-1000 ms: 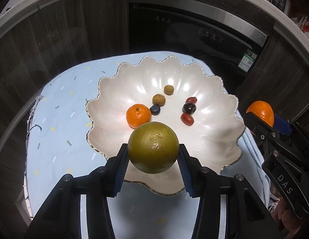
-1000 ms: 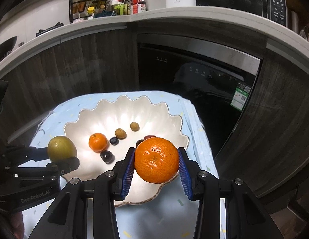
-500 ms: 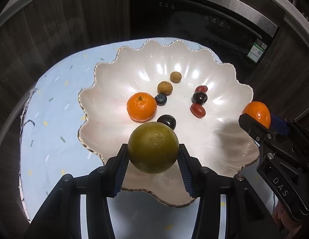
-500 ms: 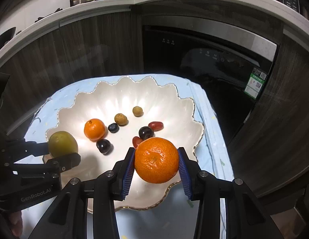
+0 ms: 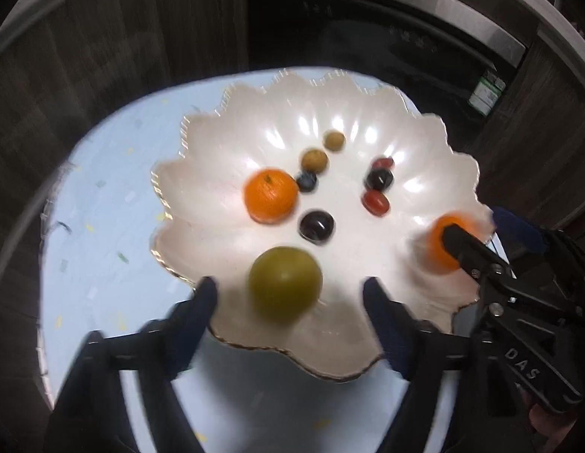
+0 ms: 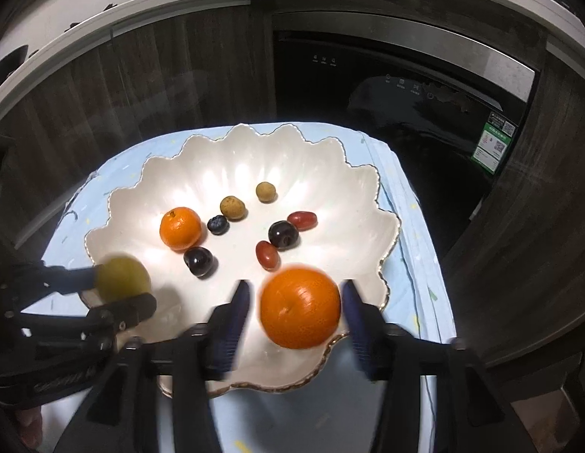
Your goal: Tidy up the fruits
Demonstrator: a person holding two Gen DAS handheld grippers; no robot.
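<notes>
White bowl (image 6: 368, 188) holds small fruits; both claws are opening, green fruit (image 5: 284, 283) and orange (image 6: 300, 307) loose between them.

The letters "DAS" stand in white on the black body of the right hand-held gripper (image 5: 466, 243), seen at the lower right of the scalloped white bowl (image 5: 201, 249). Right of the bowl, a green-and-white label (image 6: 494, 142) is stuck on the dark appliance door (image 6: 386, 87); its print is too small to read.
</notes>
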